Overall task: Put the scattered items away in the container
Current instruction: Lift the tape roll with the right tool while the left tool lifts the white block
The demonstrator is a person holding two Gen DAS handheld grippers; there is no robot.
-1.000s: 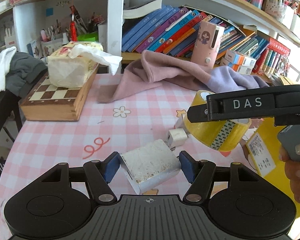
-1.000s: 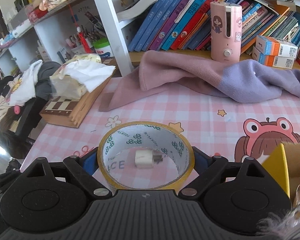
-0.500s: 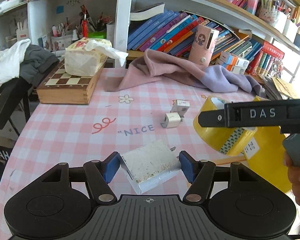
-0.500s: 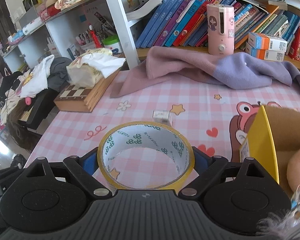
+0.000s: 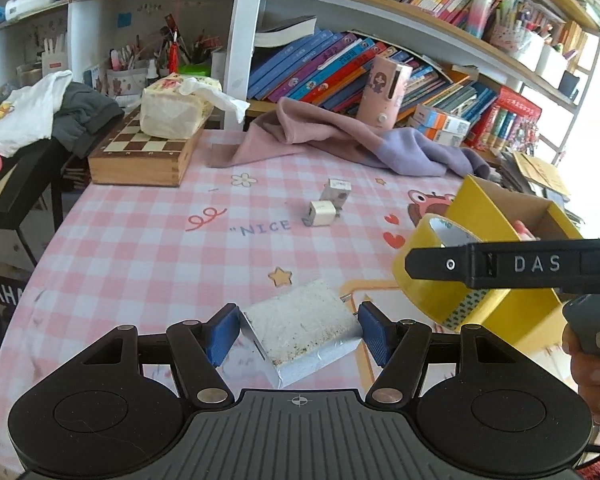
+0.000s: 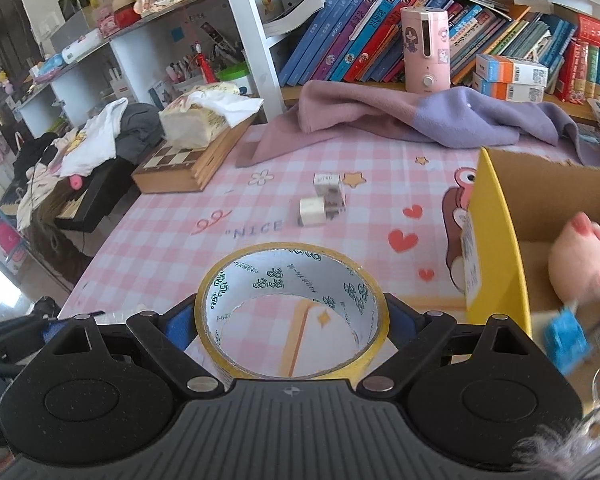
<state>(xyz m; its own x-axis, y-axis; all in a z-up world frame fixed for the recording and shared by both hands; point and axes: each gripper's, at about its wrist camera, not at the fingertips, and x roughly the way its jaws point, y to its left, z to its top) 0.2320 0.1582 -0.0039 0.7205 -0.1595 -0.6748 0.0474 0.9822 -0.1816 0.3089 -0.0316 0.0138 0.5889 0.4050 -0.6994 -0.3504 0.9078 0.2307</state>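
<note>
My left gripper (image 5: 298, 330) is shut on a white, speckled box-shaped pack (image 5: 300, 332), held above the pink checked tablecloth. My right gripper (image 6: 292, 320) is shut on a roll of yellow tape (image 6: 292, 308), its blue pads pressing both sides; the same roll of yellow tape (image 5: 432, 280) shows in the left wrist view, beside the yellow cardboard box (image 5: 500, 232). That yellow box (image 6: 496, 248) stands open at the right, with a pink plush toy (image 6: 584, 264) and a blue item inside. A white charger cube (image 6: 312, 212) and a small white box (image 6: 328, 184) lie mid-table.
A pink and purple cloth (image 6: 400, 120) lies at the table's back edge. A wooden chessboard box (image 5: 140, 156) with a tissue pack (image 5: 176, 108) on it sits back left. Bookshelves stand behind. A dark side table with clothes (image 5: 40, 120) is at left.
Both grippers have drawn back from the shelf and toward the right with their loads. The yellow box has come further into both views, and the charger and small box now lie farther ahead.
</note>
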